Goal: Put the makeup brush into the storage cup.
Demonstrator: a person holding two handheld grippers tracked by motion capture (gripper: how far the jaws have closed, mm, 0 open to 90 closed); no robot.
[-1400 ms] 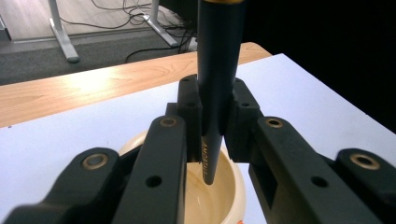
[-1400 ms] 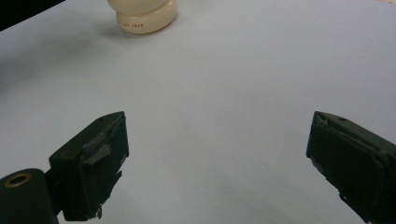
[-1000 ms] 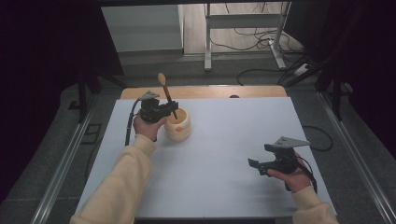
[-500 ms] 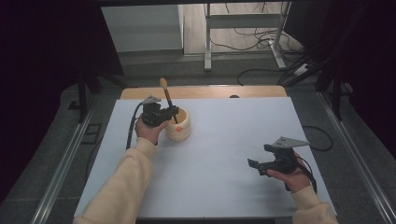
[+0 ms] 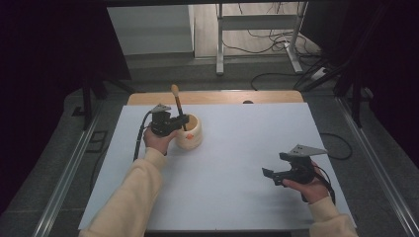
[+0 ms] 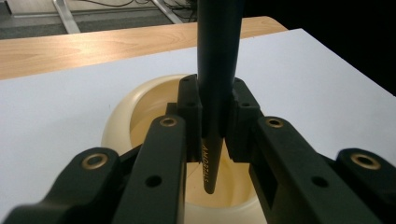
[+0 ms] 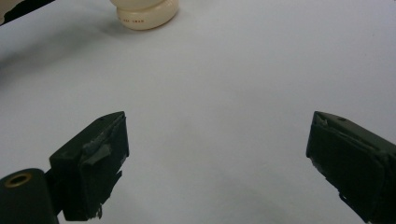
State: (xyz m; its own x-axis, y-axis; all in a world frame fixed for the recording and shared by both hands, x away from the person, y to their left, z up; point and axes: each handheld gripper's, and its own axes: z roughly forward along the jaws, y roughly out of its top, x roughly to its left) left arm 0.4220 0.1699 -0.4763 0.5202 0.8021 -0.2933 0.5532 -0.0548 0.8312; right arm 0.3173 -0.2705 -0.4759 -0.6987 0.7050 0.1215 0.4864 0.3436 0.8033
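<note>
Brush (image 5: 178, 105): held near-upright in the left claw (image 5: 181, 121), directly over the cup (image 5: 190, 132). The cup stands on the far left part of the white worktop (image 5: 237, 163). In the left gripper view the two jaws are clamped on the dark handle (image 6: 215, 79), with the tapered lower tip (image 6: 209, 184) hanging inside the cup opening (image 6: 140, 109), clear of the wall as far as can be judged. The tan upper end (image 5: 174, 89) points up and slightly away from the person.

Right claw (image 5: 276, 176): jaws spread wide, holding nothing, hovering just above bare worktop near the right front edge, well apart from the cup.

Step in hand, as judged: lowering the brush into the cup.

Procedure:
1. Keep the handle vertical and centred over the opening; a tilt would likely press the tip against the rim and tip the cup.
2. Lower until the tip meets the cup floor; whether it touches now cannot be told.
3. Release only after contact, opening the jaws slowly so the handle settles against the rim.
4. Withdraw the left claw straight back, avoiding the handle.
5. If the cup slides, steady it with the right claw.
</note>
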